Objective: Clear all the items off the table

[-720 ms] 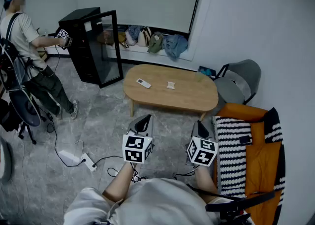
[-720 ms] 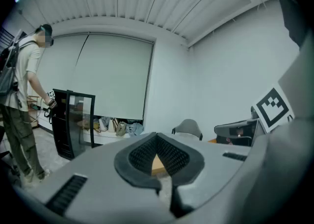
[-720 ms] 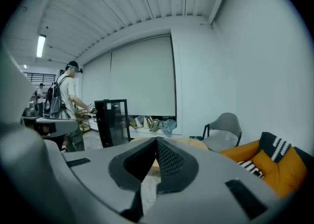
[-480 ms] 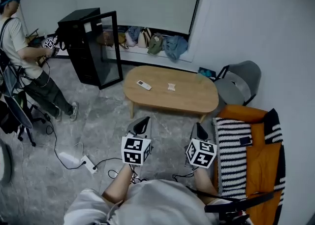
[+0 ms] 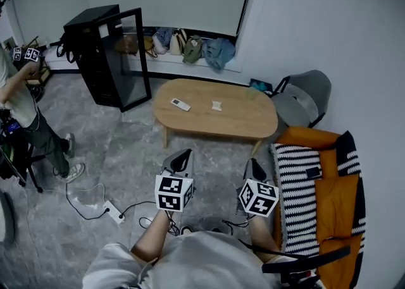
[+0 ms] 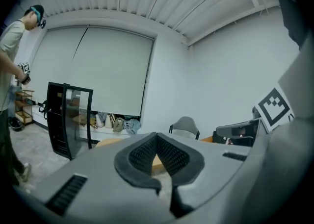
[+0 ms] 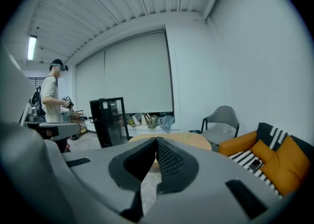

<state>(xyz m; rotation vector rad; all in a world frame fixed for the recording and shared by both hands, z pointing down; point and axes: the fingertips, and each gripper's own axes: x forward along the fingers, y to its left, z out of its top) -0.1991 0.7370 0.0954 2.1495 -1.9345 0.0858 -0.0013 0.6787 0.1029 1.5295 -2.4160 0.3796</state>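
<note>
Tongs both hang empty, jaws pressed together: left gripper (image 5: 183, 156) and right gripper (image 5: 254, 165), each bearing a cube (image 5: 174, 193) of black-and-white square markers, short of the oval wooden table (image 5: 243, 123). On it lie a white remote (image 5: 180, 104) and, nearby, a smaller pale packet (image 5: 217, 106).

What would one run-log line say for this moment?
left gripper: shut, empty | right gripper: shut, empty | oval wooden table: white remote control, small pale packet
</note>
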